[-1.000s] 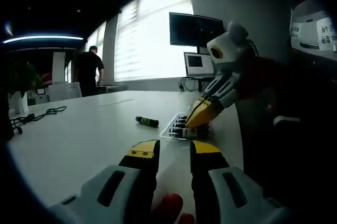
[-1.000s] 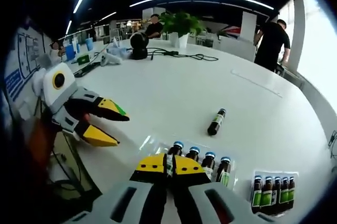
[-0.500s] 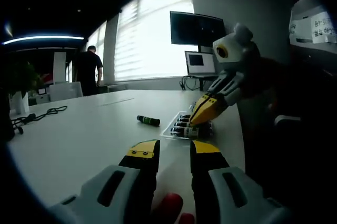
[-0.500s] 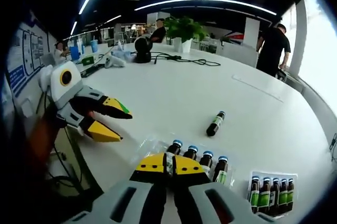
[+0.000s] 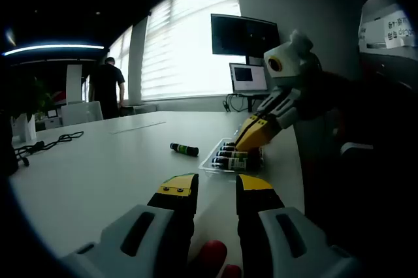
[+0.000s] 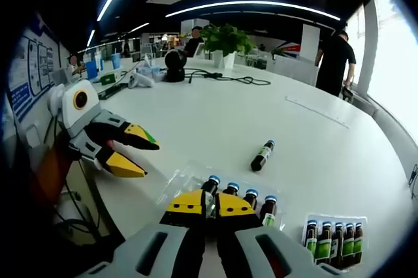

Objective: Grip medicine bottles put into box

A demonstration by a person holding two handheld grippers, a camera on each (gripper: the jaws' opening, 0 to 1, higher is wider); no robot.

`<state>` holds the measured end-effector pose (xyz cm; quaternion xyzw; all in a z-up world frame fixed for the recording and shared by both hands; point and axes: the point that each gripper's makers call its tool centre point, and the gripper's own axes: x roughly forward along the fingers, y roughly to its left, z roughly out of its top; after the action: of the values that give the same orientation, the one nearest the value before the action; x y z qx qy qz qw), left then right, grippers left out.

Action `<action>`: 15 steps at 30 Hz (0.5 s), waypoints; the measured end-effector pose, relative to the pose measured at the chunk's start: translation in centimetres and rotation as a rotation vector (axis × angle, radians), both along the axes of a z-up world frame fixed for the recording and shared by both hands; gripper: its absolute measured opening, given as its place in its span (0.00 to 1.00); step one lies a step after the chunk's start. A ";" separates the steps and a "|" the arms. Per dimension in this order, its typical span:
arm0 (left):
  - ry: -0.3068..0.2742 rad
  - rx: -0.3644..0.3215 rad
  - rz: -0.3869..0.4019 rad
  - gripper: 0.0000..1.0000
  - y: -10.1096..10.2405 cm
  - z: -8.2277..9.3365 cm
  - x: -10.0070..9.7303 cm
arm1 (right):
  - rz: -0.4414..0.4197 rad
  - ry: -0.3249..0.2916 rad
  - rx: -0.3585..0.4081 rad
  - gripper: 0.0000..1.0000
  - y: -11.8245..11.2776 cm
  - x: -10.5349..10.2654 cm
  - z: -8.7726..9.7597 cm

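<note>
Yellow-tipped right gripper (image 6: pixel 209 203), jaws pressed together on nothing visible, sits just near a clear tray (image 6: pixel 179 180) of upright medicine bottles (image 6: pixel 238 194). Left gripper (image 5: pixel 216 188) waits narrowly parted. One loose bottle (image 6: pixel 259 155) lies farther out on the white table (image 6: pixel 196 115); small, light, likely slippery glass, so pinch mid-body. Since the earlier frame, the tray sits nearer the right jaws.
</note>
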<state>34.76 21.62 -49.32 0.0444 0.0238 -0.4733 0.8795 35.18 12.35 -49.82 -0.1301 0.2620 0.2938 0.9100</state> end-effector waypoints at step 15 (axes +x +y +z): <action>0.001 -0.002 -0.001 0.18 0.0 0.0 0.1 | -0.060 -0.027 0.029 0.03 -1.4 1.3 0.9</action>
<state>34.81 21.62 -49.32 0.0431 0.0237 -0.4737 0.8793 36.47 10.94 -48.91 -0.1128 0.2493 0.2682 0.9237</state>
